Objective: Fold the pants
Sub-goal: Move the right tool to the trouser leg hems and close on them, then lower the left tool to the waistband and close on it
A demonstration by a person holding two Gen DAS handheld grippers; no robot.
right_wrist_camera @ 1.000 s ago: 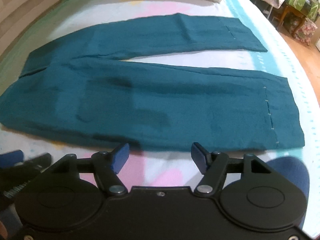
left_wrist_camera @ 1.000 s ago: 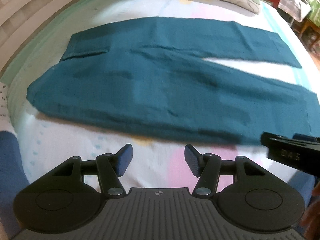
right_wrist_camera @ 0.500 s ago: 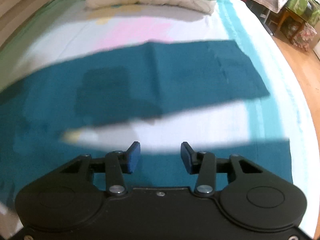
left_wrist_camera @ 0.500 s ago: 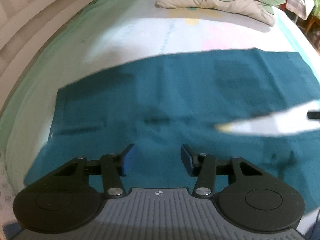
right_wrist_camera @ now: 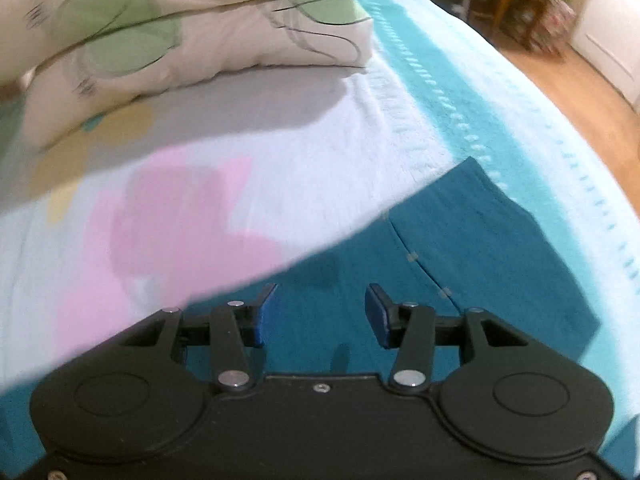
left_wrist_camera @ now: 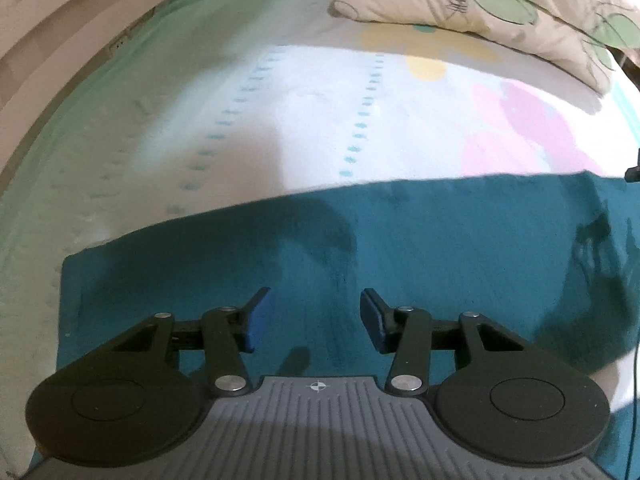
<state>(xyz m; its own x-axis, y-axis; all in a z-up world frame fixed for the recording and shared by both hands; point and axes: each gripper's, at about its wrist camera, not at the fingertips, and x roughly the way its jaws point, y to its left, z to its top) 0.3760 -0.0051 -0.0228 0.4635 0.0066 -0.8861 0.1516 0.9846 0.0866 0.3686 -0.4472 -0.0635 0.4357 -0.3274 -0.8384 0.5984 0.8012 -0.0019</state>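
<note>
Both grippers have travelled across the teal pants (left_wrist_camera: 400, 248) toward the far edge; left gripper (left_wrist_camera: 310, 320) and right gripper (right_wrist_camera: 320, 314) are hovering part-open, gripping nothing, fabric lying beneath the jaws, right jaws having just been widening slightly.

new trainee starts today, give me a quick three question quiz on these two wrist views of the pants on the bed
1. True or false: the left claw is clamped on the teal pants.
2. What lies on the bed sheet beyond the pants: A) pillow B) towel C) book?
3. Fill in: in the right wrist view the right claw hovers near the pant leg's ____ end.

Key: 1 false, both claws gape with no cloth pinched. 2 A, the leaf-print pillow. 3 hem.
</note>
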